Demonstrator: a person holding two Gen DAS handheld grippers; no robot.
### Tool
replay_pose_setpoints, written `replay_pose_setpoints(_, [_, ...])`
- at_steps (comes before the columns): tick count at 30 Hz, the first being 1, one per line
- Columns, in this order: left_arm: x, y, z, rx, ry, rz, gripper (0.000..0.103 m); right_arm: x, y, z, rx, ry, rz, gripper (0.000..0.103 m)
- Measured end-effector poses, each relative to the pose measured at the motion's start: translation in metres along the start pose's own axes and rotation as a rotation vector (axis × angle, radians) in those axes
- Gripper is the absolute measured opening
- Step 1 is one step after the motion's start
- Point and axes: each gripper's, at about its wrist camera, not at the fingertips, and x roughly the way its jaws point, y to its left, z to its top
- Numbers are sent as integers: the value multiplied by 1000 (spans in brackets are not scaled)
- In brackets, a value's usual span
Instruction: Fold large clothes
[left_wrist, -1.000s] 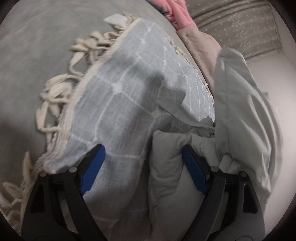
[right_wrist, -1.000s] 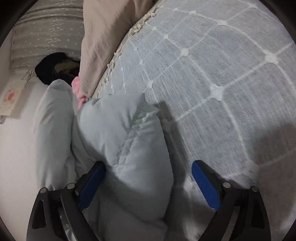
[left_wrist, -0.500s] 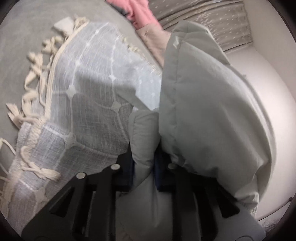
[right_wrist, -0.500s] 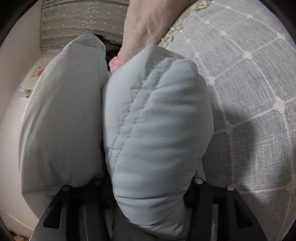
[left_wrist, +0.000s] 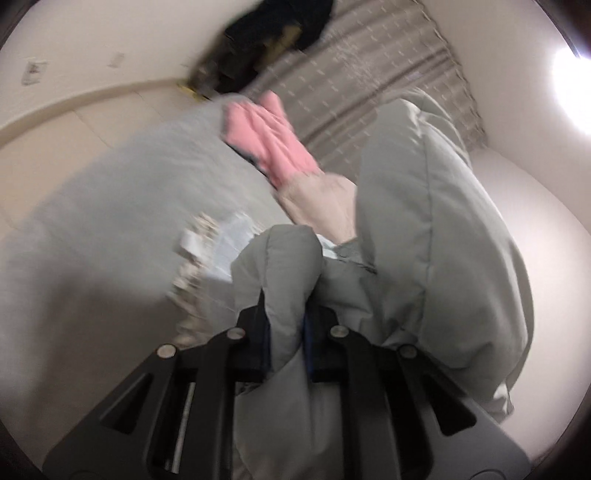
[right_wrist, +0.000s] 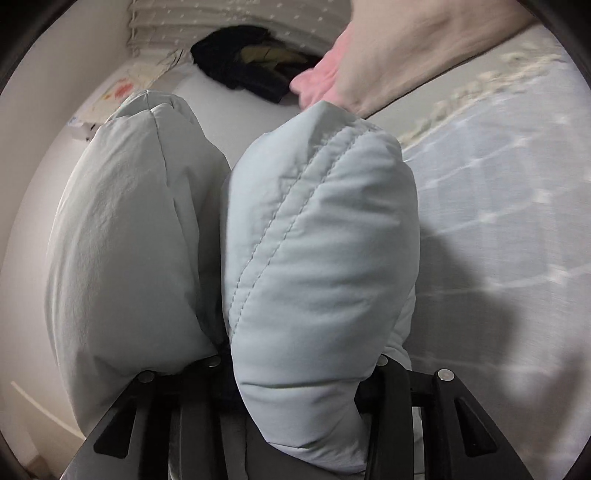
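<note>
A pale grey-blue padded jacket (left_wrist: 436, 229) fills both views. My left gripper (left_wrist: 286, 343) is shut on a fold of it, and a puffy panel hangs to the right. In the right wrist view the jacket (right_wrist: 317, 236) bulges in two padded lobes over my right gripper (right_wrist: 295, 373), which is shut on it with the fingertips hidden under the fabric. The jacket is lifted above a light blue checked blanket with cream fringe (right_wrist: 509, 206), also seen blurred in the left wrist view (left_wrist: 221, 251).
A pink garment (left_wrist: 269, 136) and a beige garment (right_wrist: 417, 48) lie on the bed beyond the blanket. A black garment (right_wrist: 243, 62) lies further back near the dotted curtain (left_wrist: 369, 70). A grey bedcover (left_wrist: 122, 206) lies at left.
Both grippers closed on the jacket and lifted it. The left wrist view swung up and away from the blanket toward the far wall; the jacket now hangs free.
</note>
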Motion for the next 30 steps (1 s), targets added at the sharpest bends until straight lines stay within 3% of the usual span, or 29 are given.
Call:
replay_pose_setpoints(3, [-19,66,14,-93,-32,176,18,58,3,12,58,19,-35,38])
replay_pose_setpoints(5, [-12,121,4,-153,6,358,18,86,-13,18,104,7,-135,38])
replay_pose_setpoints(7, [-3,178,-19,-227,71,503,20,107,-37,10,127,2,-315,40])
replay_pose_setpoints(8, [-6,193,-29,-266,44,454,24,110,-47,6,138,-2,-365,42])
replay_pose_setpoints(9, [-16,201,-34,-313,3,382,26,109,-55,5,155,-14,-361,47])
replay_pose_setpoints(10, [-23,200,-36,-317,-6,374,29,103,-59,1,169,-34,-336,48])
replay_pose_setpoints(13, [-51,173,-25,-191,-47,517,33,82,-36,-2,73,-46,-437,52])
replay_pose_setpoints(15, [-84,144,-16,-85,-136,632,34,66,-10,-6,-9,-68,-500,52])
replay_pose_setpoints(18, [-116,80,-13,92,-258,708,35,40,49,-25,-191,-170,-584,52])
replay_pose_setpoints(20, [-113,30,-19,224,-291,692,43,28,81,-30,-283,-252,-610,53])
replay_pose_setpoints(23, [-79,-44,-32,452,-259,625,64,28,141,-52,-422,-336,-603,61])
replay_pose_setpoints(24, [-58,-66,-36,514,-233,590,67,44,155,-47,-461,-326,-581,64])
replay_pose_setpoints(27, [11,-104,-40,604,-143,530,68,117,211,-73,-644,-205,-538,64])
replay_pose_setpoints(28, [20,-110,-40,617,-129,550,68,143,224,-88,-710,-170,-540,64])
replay_pose_setpoints(30, [63,-105,-25,658,-121,675,68,186,227,-98,-794,-133,-591,64])
